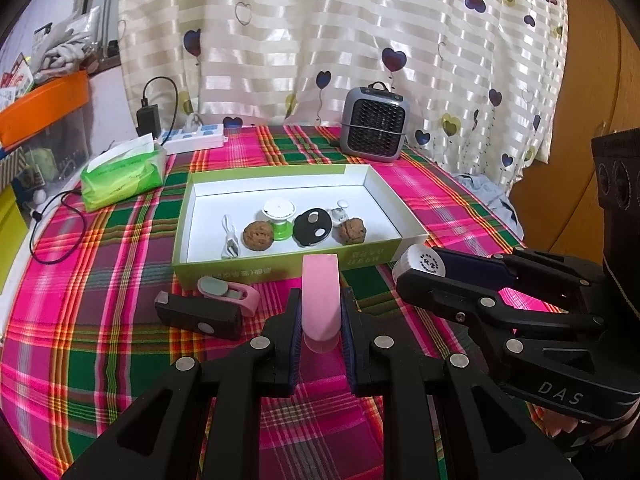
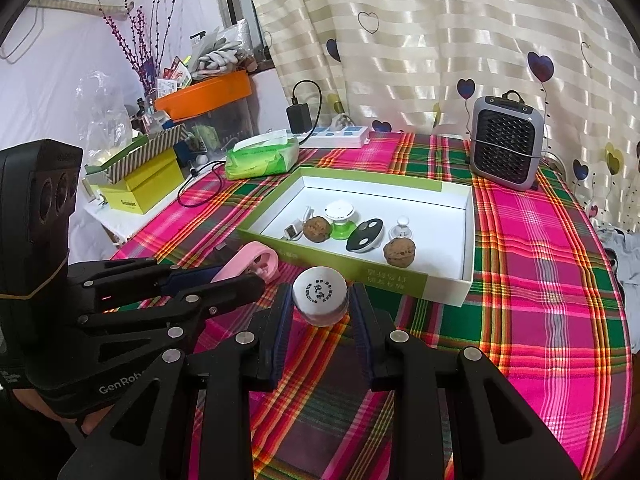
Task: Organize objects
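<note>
At the bottom centre of the left wrist view, the left tool [image 1: 320, 316] pinches a pink clip [image 1: 320, 300] between its blue pads, the clip standing on end and rising toward the box. At the bottom centre of the right wrist view, the right tool [image 2: 320, 304] grips a small white jar [image 2: 320, 300], its printed lid tilted toward the camera (the lettering is too small to read). Both tools are just short of the box's near wall, side by side, over a pink and green plaid cloth [image 1: 100, 264] that covers the worktop.

Left of centre in the left wrist view, a black block [image 1: 200, 316] lies on the cloth with a second pink and grey clip [image 1: 232, 292] just behind it.

In mid-frame sits a green box [image 1: 296, 268] with a white inside. Along its near wall lie a white cable [image 1: 230, 240], a brown walnut [image 1: 258, 235], a white and green stand [image 1: 279, 216], a black oval piece [image 1: 312, 226], a small white figure [image 1: 340, 212] and a second walnut [image 1: 352, 232].

Farther back, at the left, a green tissue pack [image 1: 124, 172] rests near a white power strip [image 1: 192, 140] and a black charger [image 1: 149, 116]. A grey heater [image 1: 374, 122] stands at the upper right of the cloth, before a striped curtain [image 1: 320, 40] printed with hearts.
</note>
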Available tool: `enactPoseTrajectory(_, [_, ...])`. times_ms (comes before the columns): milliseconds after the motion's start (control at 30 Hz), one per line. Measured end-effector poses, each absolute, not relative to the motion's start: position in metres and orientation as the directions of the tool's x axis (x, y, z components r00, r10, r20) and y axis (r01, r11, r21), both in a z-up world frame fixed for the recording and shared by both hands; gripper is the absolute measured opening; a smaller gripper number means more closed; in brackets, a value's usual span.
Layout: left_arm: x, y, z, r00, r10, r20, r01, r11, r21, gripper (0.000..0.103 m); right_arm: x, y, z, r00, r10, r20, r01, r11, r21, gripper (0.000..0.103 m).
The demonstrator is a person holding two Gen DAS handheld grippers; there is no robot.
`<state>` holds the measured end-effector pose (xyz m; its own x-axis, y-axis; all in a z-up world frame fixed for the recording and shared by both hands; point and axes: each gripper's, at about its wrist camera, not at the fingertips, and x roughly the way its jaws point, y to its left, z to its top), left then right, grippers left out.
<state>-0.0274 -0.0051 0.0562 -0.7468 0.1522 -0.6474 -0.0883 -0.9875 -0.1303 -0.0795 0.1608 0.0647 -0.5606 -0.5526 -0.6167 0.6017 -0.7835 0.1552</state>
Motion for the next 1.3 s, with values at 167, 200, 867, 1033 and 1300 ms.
enactPoseTrajectory(167, [-0.035, -0.008, 0.058, -0.751, 0.146, -0.645, -0.082, -0.988, -0.128, 0.016, -0.084, 0.160, 0.065, -0.563, -0.550, -0.617, 0.600, -0.785, 0.154, 0.030])
enactPoseTrajectory(200, [-0.037, -0.010, 0.059, -0.751, 0.144, -0.644, -0.080, -0.989, -0.128, 0.016, -0.084, 0.160, 0.065, -0.563, -0.550, -0.616, 0.599, -0.786, 0.154, 0.030])
enactPoseTrajectory(867, [-0.071, -0.021, 0.061, -0.753, 0.123, -0.646, -0.063, -0.991, -0.116, 0.016, -0.115, 0.161, 0.066, -0.580, -0.523, -0.624, 0.581, -0.803, 0.133, 0.030])
enactPoseTrajectory(1033, [-0.085, -0.021, 0.060, -0.751, 0.124, -0.648, -0.067, -0.991, -0.113, 0.016, -0.126, 0.162, 0.065, -0.586, -0.509, -0.631, 0.571, -0.811, 0.124, 0.030])
enactPoseTrajectory(1300, [-0.106, -0.017, 0.054, -0.740, 0.137, -0.659, -0.088, -0.990, -0.107, 0.016, -0.147, 0.166, 0.061, -0.594, -0.478, -0.648, 0.547, -0.830, 0.111, 0.030])
